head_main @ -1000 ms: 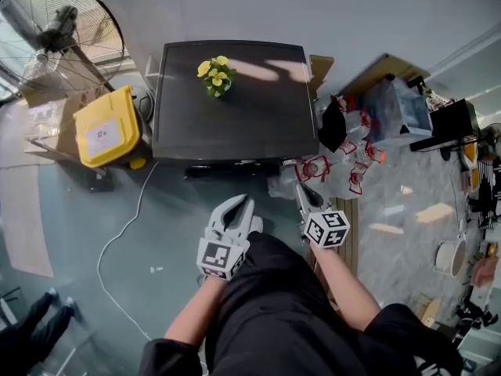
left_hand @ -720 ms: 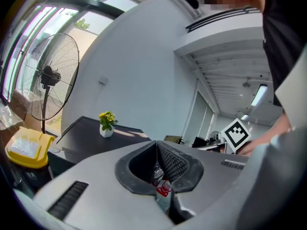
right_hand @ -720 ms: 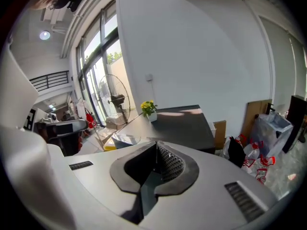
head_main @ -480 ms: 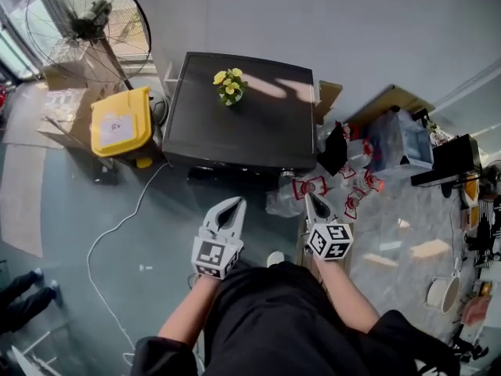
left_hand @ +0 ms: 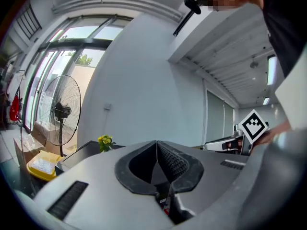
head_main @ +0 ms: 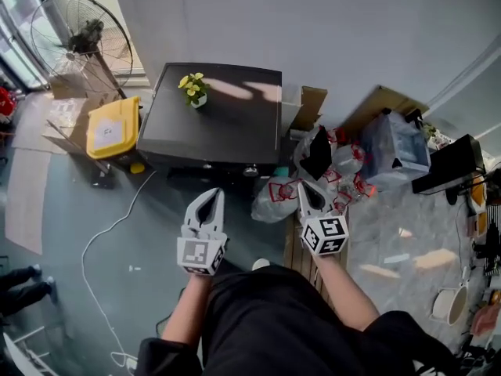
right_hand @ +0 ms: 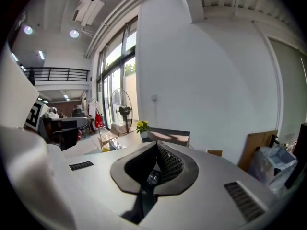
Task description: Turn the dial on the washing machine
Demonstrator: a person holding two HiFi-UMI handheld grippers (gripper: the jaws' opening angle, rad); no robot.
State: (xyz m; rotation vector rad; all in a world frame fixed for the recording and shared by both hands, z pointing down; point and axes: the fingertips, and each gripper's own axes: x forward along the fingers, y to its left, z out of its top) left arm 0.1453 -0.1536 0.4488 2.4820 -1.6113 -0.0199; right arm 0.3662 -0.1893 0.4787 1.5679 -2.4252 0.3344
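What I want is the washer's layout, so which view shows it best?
The head view: it takes in the washer from above, whole dark top and front edge, flowers on it. Both gripper views catch only a low sliver of that top beyond their own bodies.

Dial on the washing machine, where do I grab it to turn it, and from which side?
Grab the round dial by its rim, one jaw on each side. It seems to stick out of the front of the washing machine, under the dark top, so come straight at the front. The right gripper is shut; open it first.
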